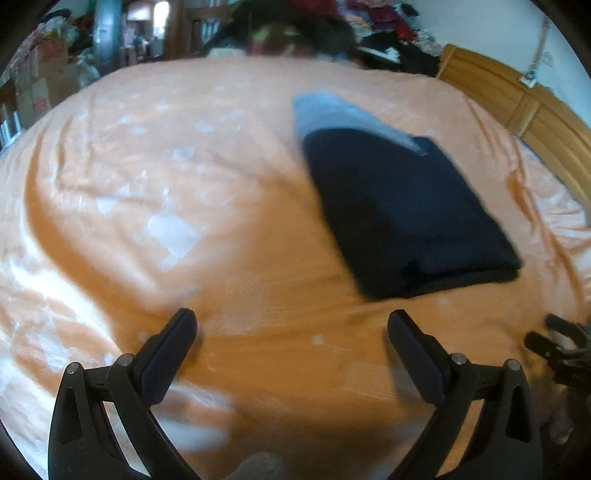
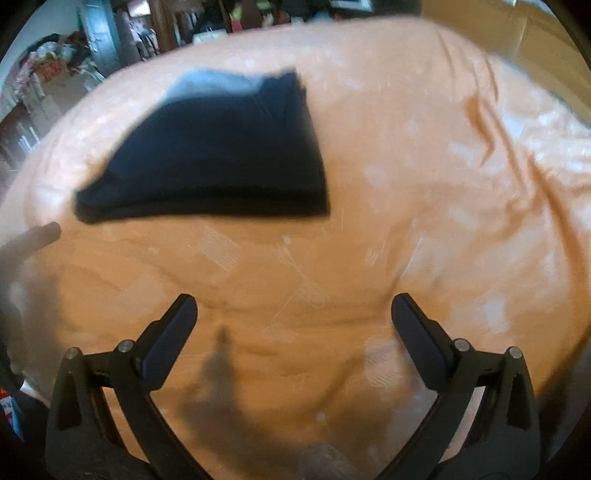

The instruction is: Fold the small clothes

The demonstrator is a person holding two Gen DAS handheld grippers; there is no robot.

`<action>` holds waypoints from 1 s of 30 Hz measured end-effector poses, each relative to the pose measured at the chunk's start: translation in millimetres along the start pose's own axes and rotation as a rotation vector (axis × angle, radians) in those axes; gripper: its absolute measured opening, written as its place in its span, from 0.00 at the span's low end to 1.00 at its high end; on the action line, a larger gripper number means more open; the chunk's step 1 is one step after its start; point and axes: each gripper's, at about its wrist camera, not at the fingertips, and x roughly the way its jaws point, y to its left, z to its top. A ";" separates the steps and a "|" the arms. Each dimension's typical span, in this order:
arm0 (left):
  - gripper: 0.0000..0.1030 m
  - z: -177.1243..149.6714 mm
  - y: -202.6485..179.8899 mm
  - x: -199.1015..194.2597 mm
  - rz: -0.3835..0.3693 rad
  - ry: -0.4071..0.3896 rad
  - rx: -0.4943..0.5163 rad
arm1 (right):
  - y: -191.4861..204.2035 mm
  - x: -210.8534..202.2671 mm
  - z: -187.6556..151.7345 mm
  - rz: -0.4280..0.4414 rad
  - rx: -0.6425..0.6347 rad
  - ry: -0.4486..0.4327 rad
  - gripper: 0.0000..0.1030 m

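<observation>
**Navy folded garment on bed, both hand-held grippers open and empty**

Black, with dark pads, the left hand-held gripper point(image 1: 291, 325) sits nearest the lens in the left wrist view. Its two fingers are spread wide apart, nothing lies between them, and whether the tips touch the sheet cannot be told. At the right edge of the same view the tips of the right hand-held gripper point(image 1: 554, 339) show, just beside the left unit.

In the right wrist view the right hand-held gripper point(image 2: 293, 308) is likewise spread wide and holds nothing. A blurred fingertip-like shape point(image 2: 40, 234) enters at the left edge of that view; what it is cannot be told.

Beneath both units lies the orange bed sheet point(image 1: 221, 277), wrinkled and marked with pale patches.

Beyond the fingertips rests the folded dark navy garment point(image 1: 406, 206), flat on the sheet and apart from both grippers. From the left unit it lies ahead and to the right; from the right unit the same garment point(image 2: 221, 158) lies ahead and to the left. Its folded edge faces the grippers. A lighter blue-grey band point(image 1: 332, 110) shows at its far end.

Farther off, a wooden bed frame point(image 1: 517, 103) borders the sheet on the right, and blurred piles of clothes point(image 1: 388, 26) stand past the far edge of the bed.

Count: two grippers, one folded garment, one bed.
</observation>
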 end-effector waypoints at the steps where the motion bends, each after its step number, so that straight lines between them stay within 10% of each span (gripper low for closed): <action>1: 1.00 2.5 -4.9 -12.1 -0.017 -0.021 0.010 | 2.4 -13.1 2.9 0.005 -0.009 -0.025 1.00; 7: 1.00 35.1 -36.4 -137.4 -0.119 -0.269 0.026 | 26.4 -136.6 28.2 0.017 -0.079 -0.276 1.00; 13: 1.00 33.8 -71.5 -297.9 -0.008 -0.732 0.039 | 38.2 -236.1 33.7 -0.029 -0.053 -0.516 1.00; 16: 1.00 33.4 -76.8 -302.7 -0.086 -0.665 -0.008 | 33.2 -229.1 39.9 0.019 -0.015 -0.450 1.00; 23: 1.00 16.1 -102.2 -272.4 0.049 -0.500 0.092 | 34.1 -212.5 30.1 -0.036 -0.025 -0.377 1.00; 30: 1.00 20.2 -92.1 -246.7 -0.019 -0.455 0.063 | 24.8 -211.0 26.4 -0.022 -0.011 -0.358 1.00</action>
